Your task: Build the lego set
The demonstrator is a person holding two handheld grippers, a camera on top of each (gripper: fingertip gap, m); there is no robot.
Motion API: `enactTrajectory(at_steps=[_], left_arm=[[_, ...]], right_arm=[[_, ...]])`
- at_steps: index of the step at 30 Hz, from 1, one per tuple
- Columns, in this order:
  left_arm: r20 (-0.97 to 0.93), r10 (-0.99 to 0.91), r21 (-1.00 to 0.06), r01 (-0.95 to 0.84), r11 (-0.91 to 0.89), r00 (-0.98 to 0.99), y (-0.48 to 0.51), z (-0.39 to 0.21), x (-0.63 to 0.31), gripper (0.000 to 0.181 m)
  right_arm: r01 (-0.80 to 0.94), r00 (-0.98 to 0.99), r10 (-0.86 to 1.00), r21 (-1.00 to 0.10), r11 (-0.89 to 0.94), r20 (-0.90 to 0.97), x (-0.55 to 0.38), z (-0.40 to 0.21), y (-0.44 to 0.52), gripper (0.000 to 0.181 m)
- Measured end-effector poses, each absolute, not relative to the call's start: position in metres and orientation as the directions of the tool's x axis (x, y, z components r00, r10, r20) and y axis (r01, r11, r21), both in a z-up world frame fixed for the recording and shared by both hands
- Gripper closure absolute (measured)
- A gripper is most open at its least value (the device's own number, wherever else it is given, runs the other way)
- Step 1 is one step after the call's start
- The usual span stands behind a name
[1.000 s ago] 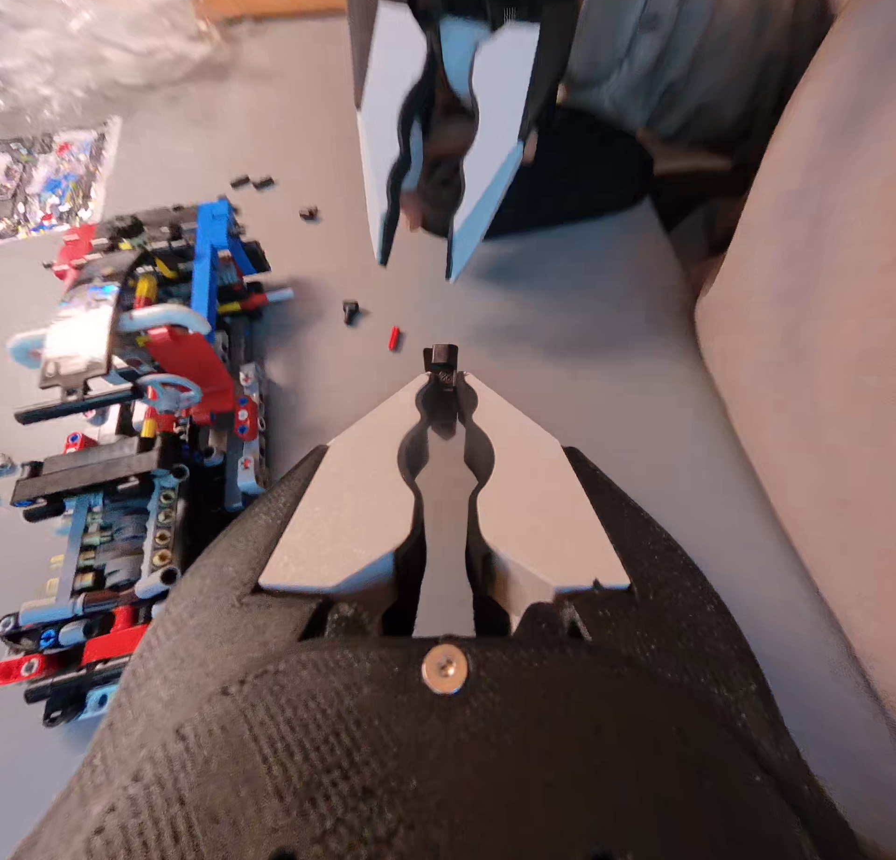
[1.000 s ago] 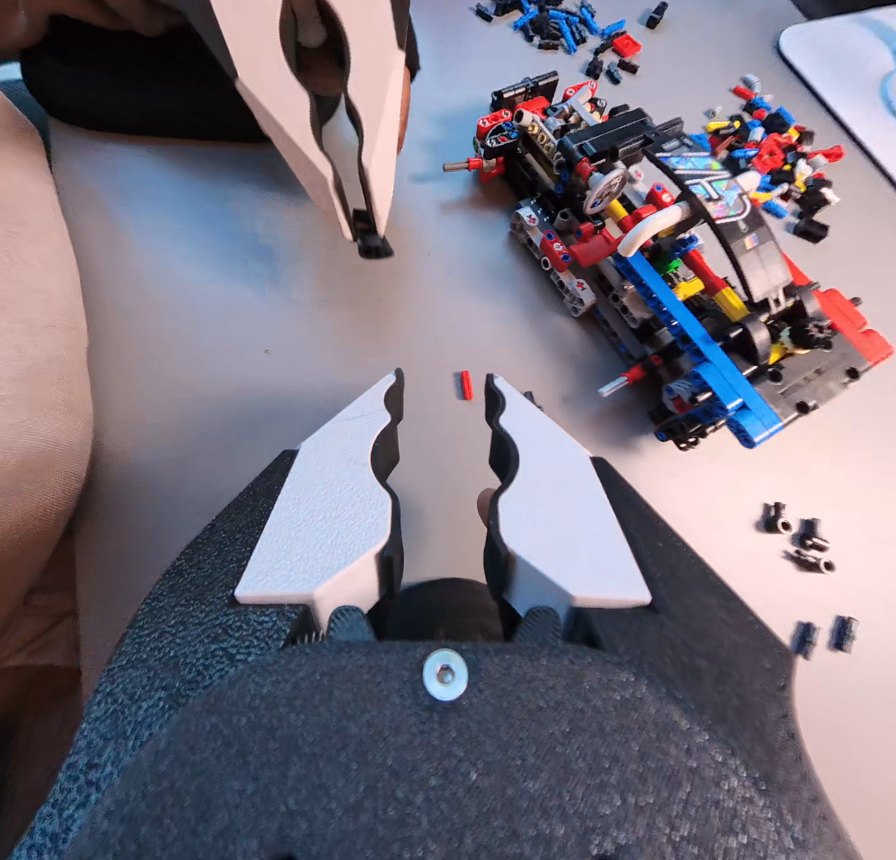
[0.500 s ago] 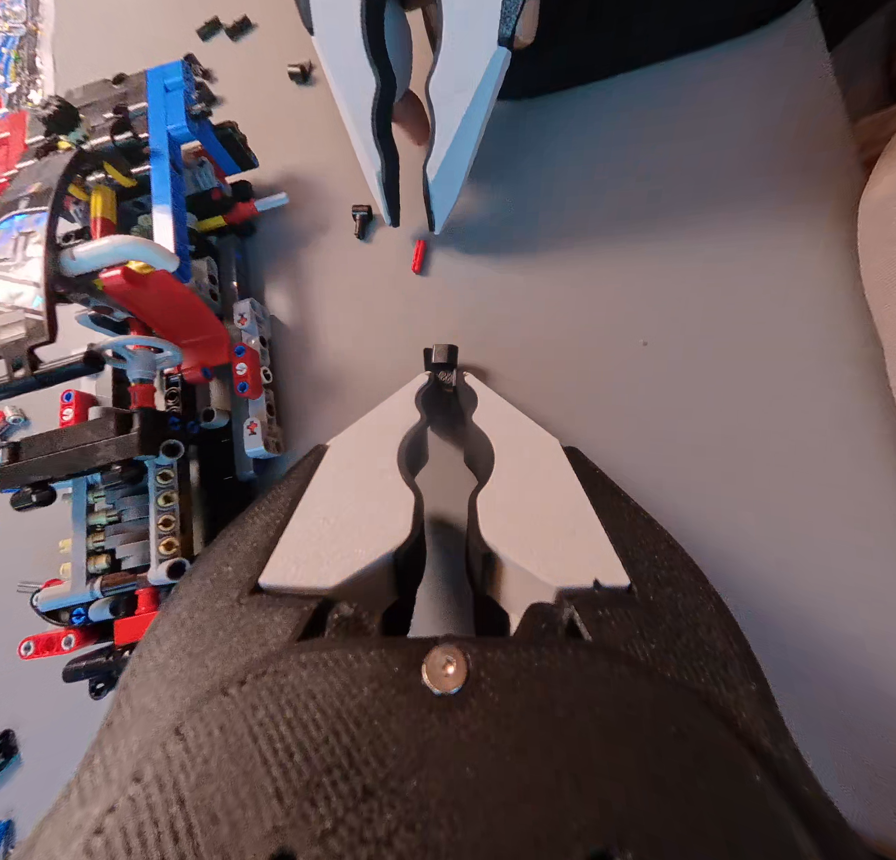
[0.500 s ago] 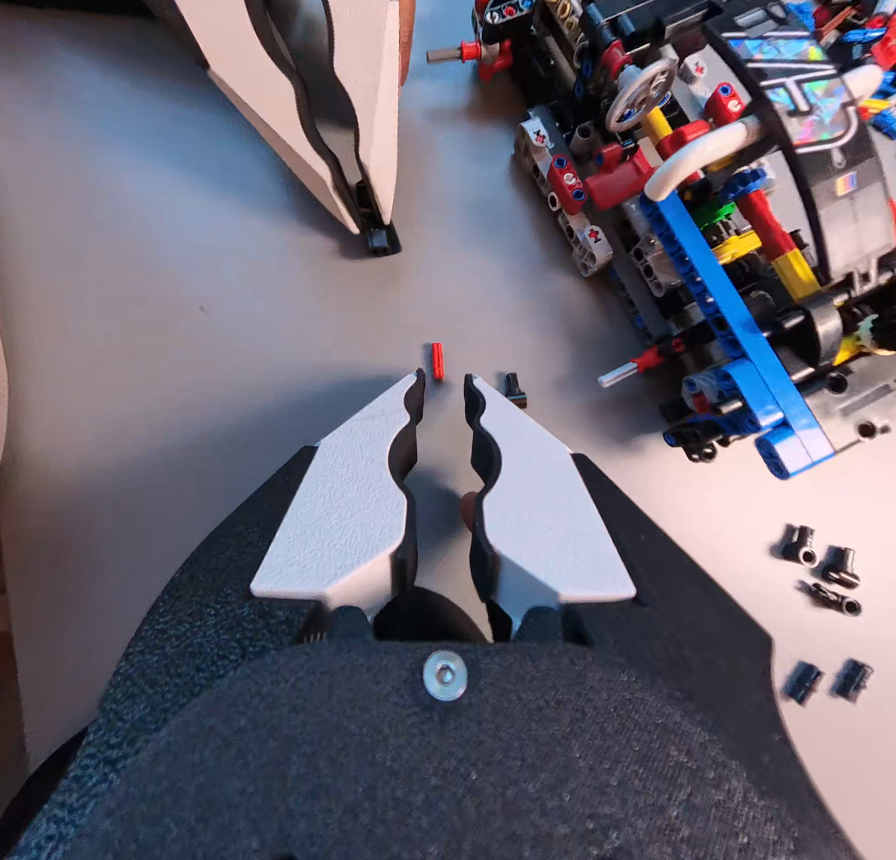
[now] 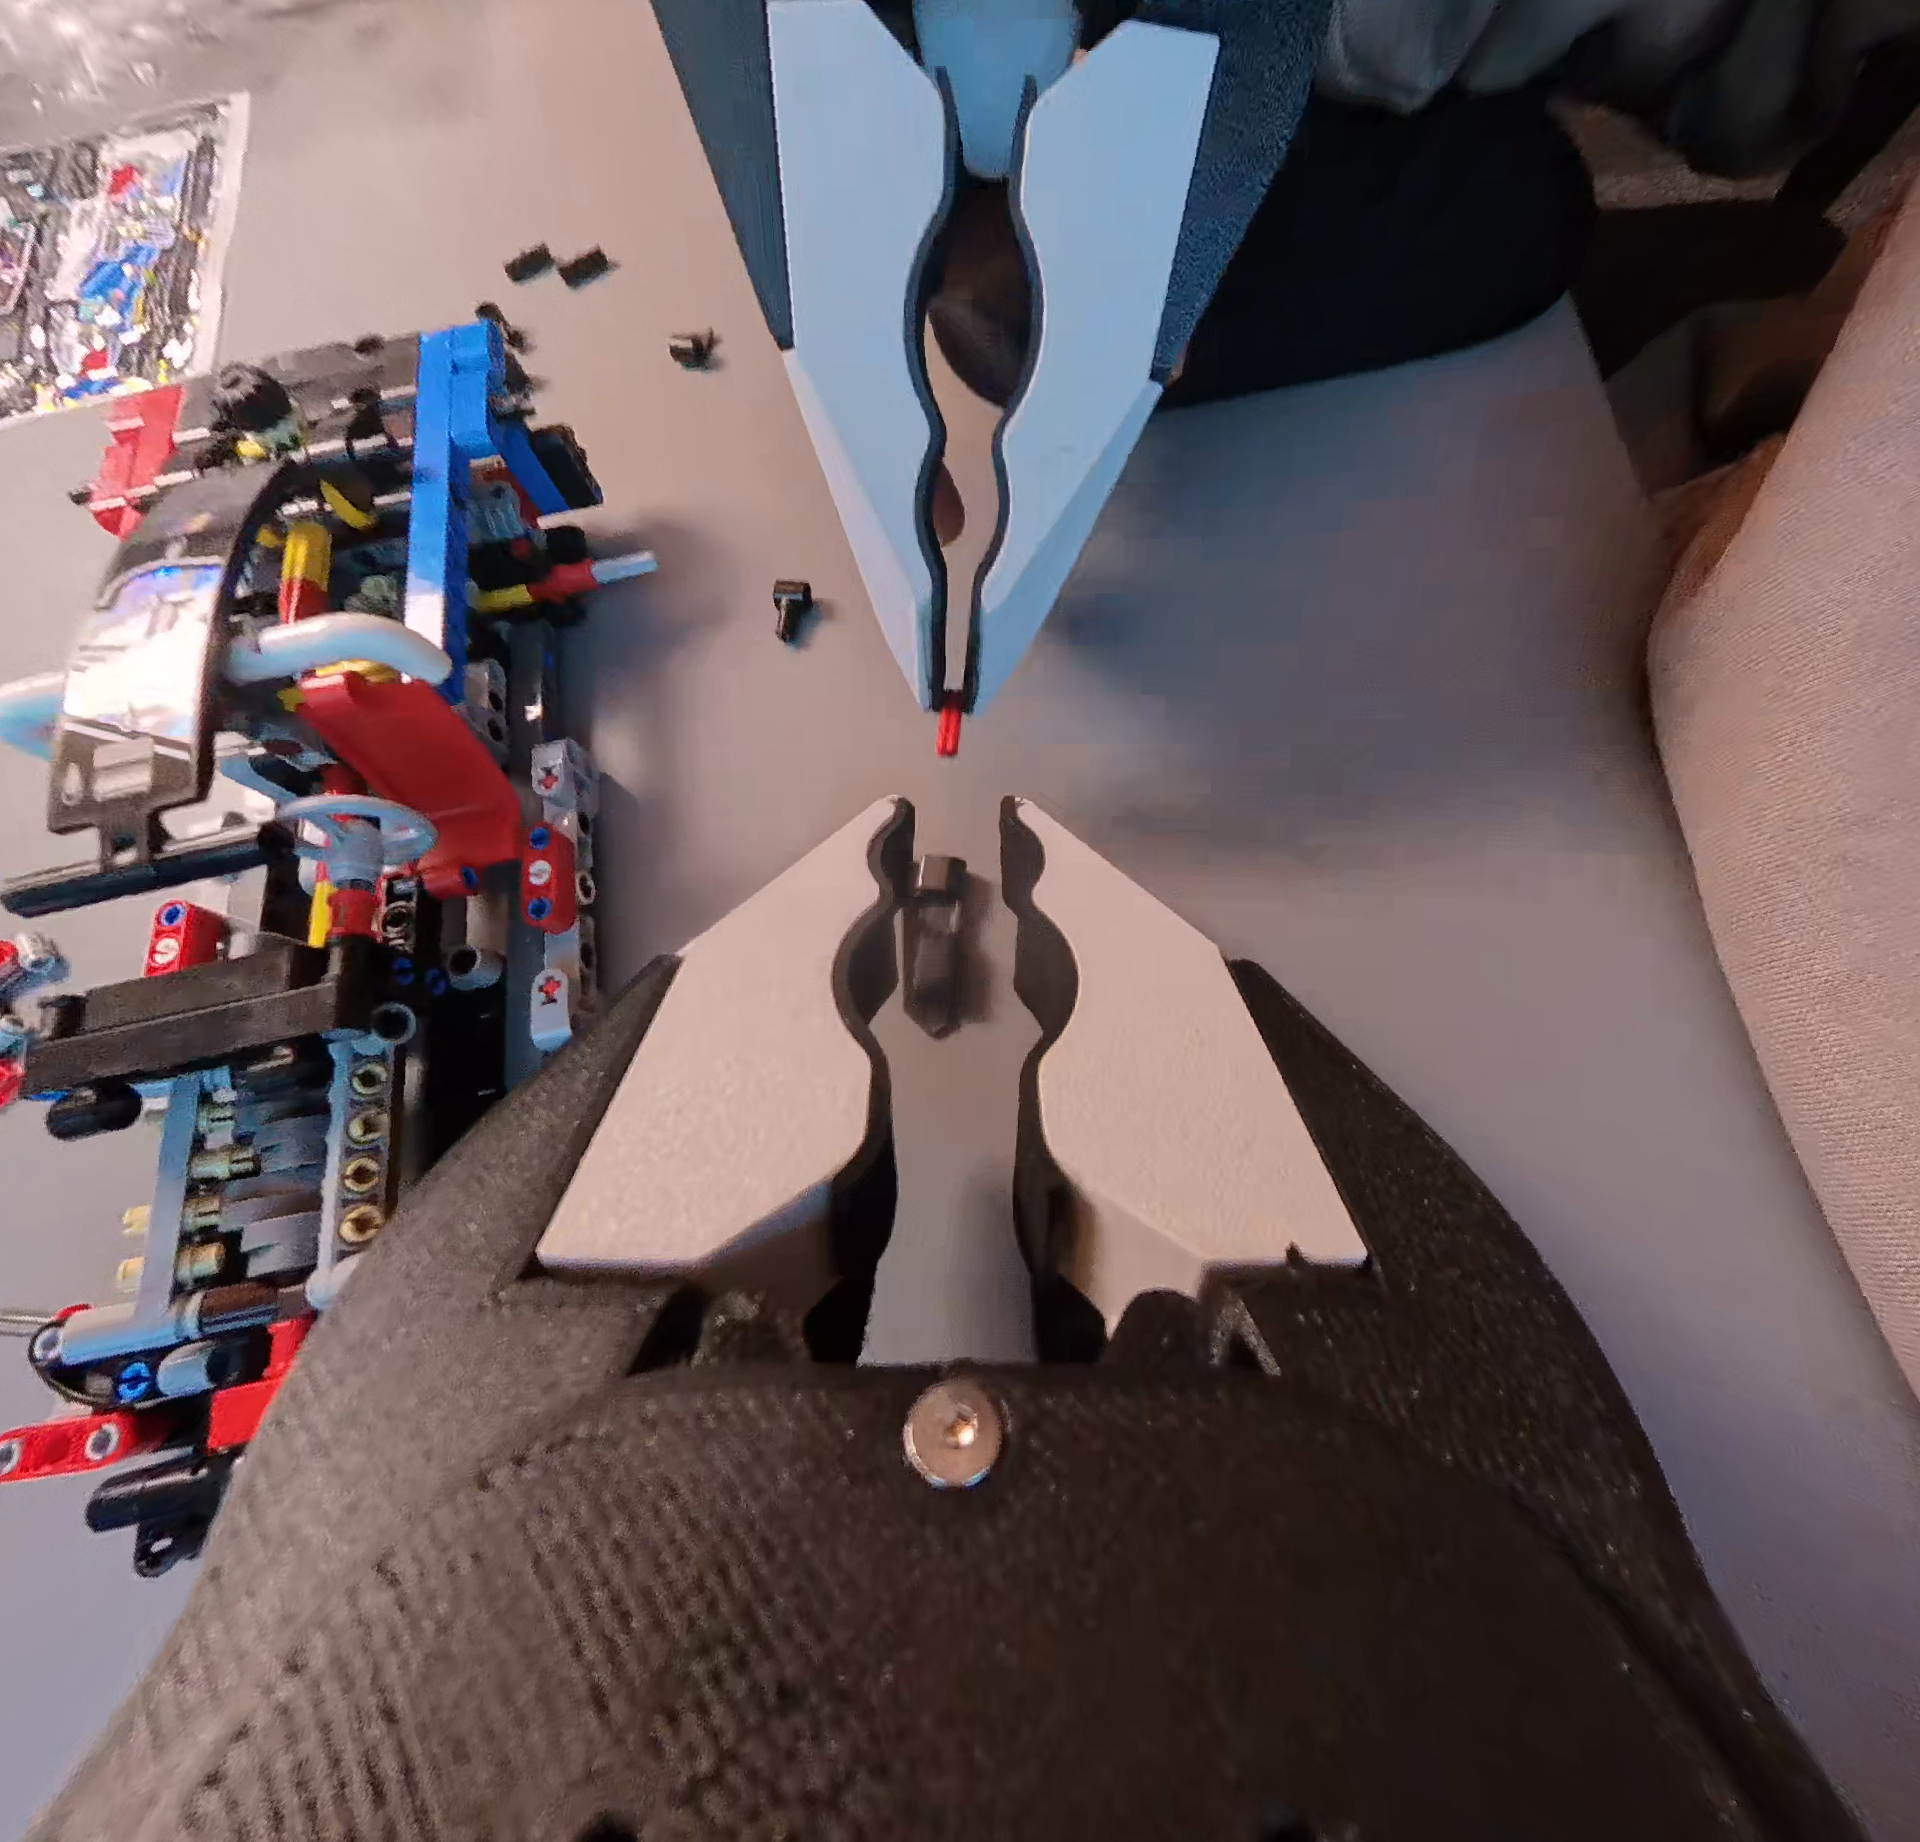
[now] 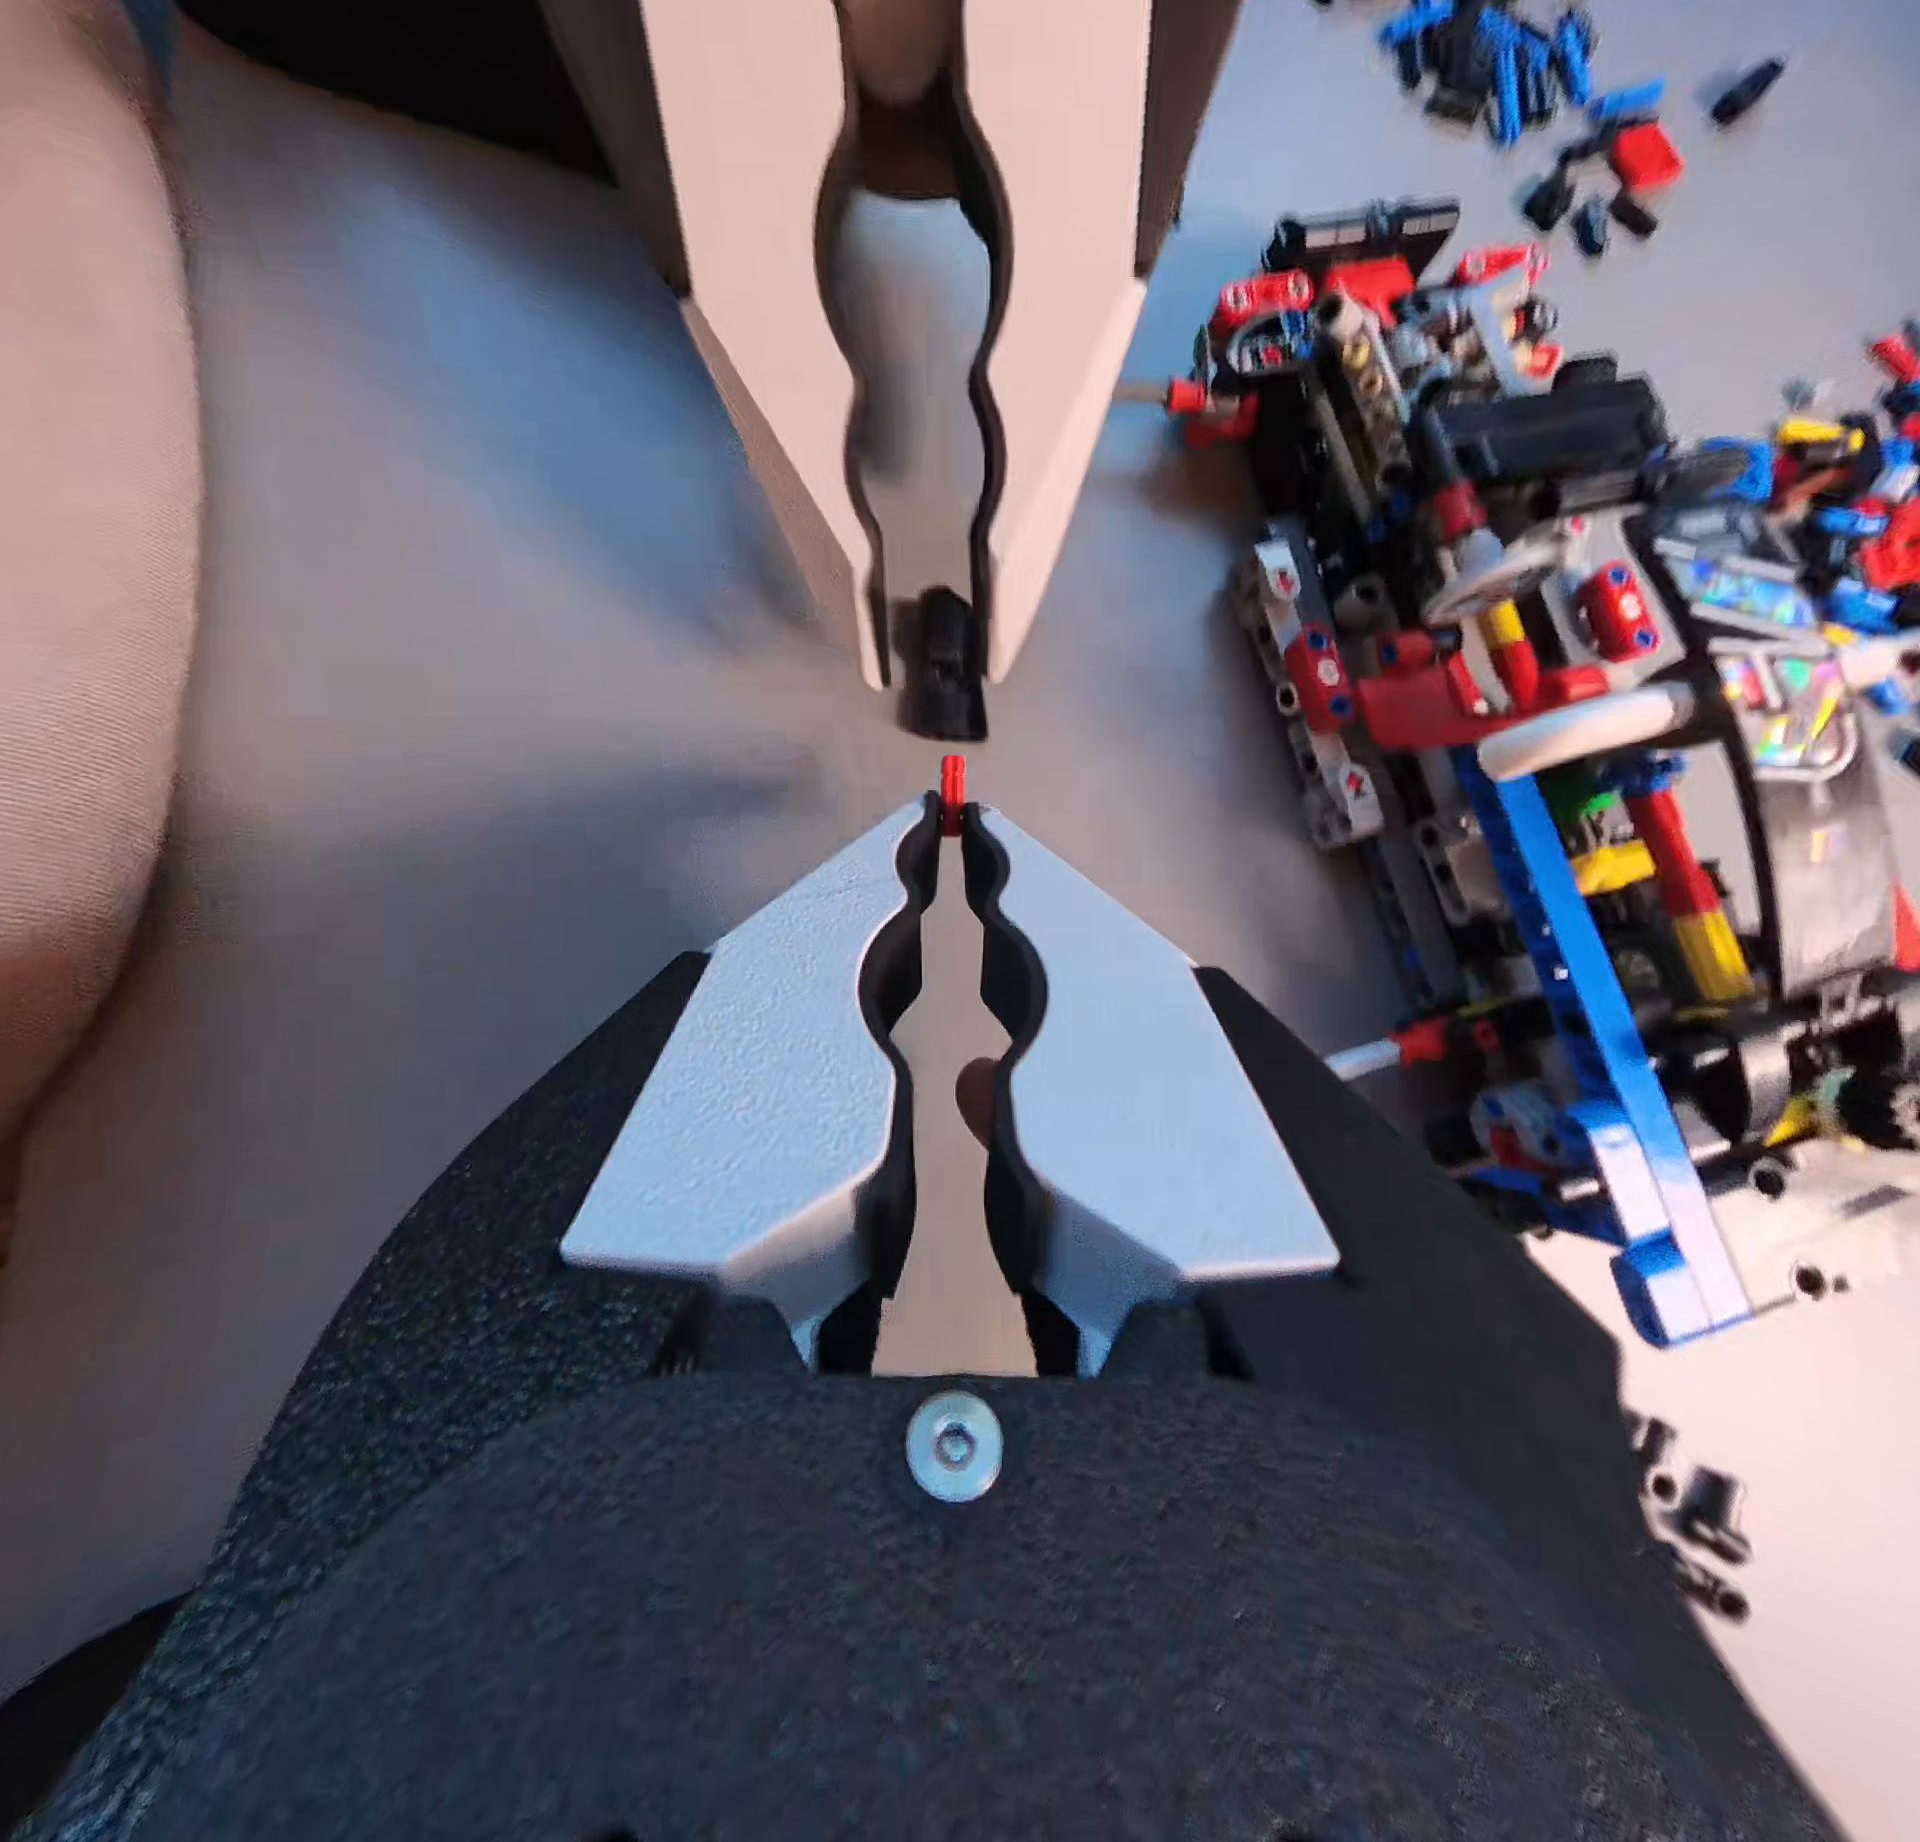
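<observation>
Right tongs point(image 6: 951, 813) are pinching a tiny red pin point(image 6: 952, 776) at the tips, pointed straight at the left tongs point(image 5: 953, 805). Those are spread a bit, with a black connector point(image 5: 935, 935) sitting loose between the fingers. The half-built lego car point(image 6: 1558, 712) sits on the bench point(image 6: 520, 442) just beside them.

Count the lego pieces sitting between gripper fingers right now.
2. A red pin is pinched at the tips of the right gripper, and a black connector sits between the parted fingers of the left gripper. None seems hidden.
</observation>
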State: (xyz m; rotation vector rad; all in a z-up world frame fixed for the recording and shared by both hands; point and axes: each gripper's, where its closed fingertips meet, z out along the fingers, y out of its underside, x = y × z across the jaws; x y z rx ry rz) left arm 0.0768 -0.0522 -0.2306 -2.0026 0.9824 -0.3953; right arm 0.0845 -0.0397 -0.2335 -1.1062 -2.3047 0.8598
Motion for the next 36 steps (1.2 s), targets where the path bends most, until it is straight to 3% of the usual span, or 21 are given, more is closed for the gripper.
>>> enactTrajectory(at_steps=[1, 10, 14, 18, 36], left_arm=[[-0.085, -0.767, -0.813, -0.489, -0.316, 0.636, -0.053, -0.227, 0.080, 0.169], [-0.085, -0.788, -0.854, -0.452, -0.257, 0.609, -0.059, -0.211, 0.087, 0.180], [0.095, -0.821, -0.963, -0.157, -0.219, 0.563, -0.067, -0.170, 0.088, 0.180], [0.155, -0.859, -0.980, -0.037, -0.198, 0.489, -0.075, -0.145, 0.091, 0.180], [0.156, -0.868, -0.977, -0.057, -0.206, 0.472, -0.078, -0.145, 0.096, 0.180]], right_arm=[[0.511, -0.593, 0.794, -0.701, 0.498, 0.133, 0.083, -0.228, -0.045, 0.180], [0.434, -0.623, 0.760, -0.726, 0.534, 0.187, 0.082, -0.211, -0.059, 0.180], [0.229, -0.605, 0.783, -0.911, 0.342, 0.142, 0.082, -0.167, -0.069, 0.179], [0.092, -0.596, 0.786, -0.958, 0.271, 0.165, 0.087, -0.142, -0.076, 0.177], [0.084, -0.597, 0.773, -0.942, 0.326, 0.214, 0.087, -0.143, -0.081, 0.179]])
